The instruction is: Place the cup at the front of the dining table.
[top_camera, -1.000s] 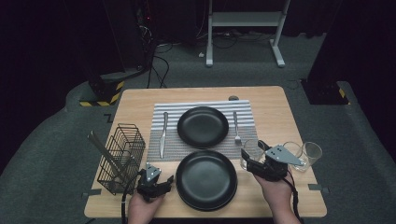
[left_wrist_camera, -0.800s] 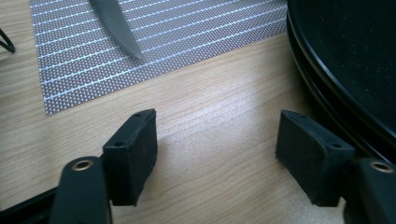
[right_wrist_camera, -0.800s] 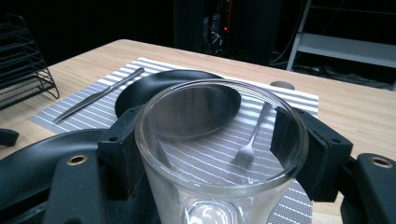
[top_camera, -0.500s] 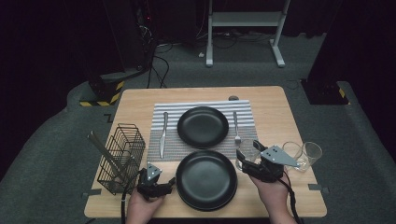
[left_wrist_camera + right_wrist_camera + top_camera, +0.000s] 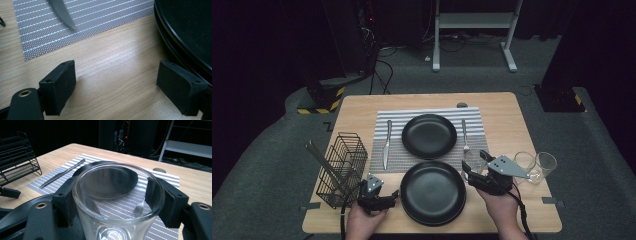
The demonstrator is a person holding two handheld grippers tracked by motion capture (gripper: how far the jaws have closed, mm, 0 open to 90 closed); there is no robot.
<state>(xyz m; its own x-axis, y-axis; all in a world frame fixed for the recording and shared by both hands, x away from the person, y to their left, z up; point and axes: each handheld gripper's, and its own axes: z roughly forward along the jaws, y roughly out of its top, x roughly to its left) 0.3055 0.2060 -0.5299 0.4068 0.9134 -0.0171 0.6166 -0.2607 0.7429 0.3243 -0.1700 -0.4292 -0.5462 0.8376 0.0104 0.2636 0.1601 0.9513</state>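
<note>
Beside the front black plate [image 5: 432, 192], right hand-held gripper [image 5: 473, 169] clasping an empty glass [image 5: 117, 202], left hand-held gripper [image 5: 392, 196] spread wide, nothing between.

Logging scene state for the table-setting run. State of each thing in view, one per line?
left gripper: open, jaws just opened, nothing between them, beside the near plate
right gripper: shut on the held glass
held glass: upright, empty
two other glasses: upright, empty, on the table
near plate: empty, stacked on another
far plate: empty, on the placemat
knife: flat on the placemat
fork: flat on the placemat
</note>
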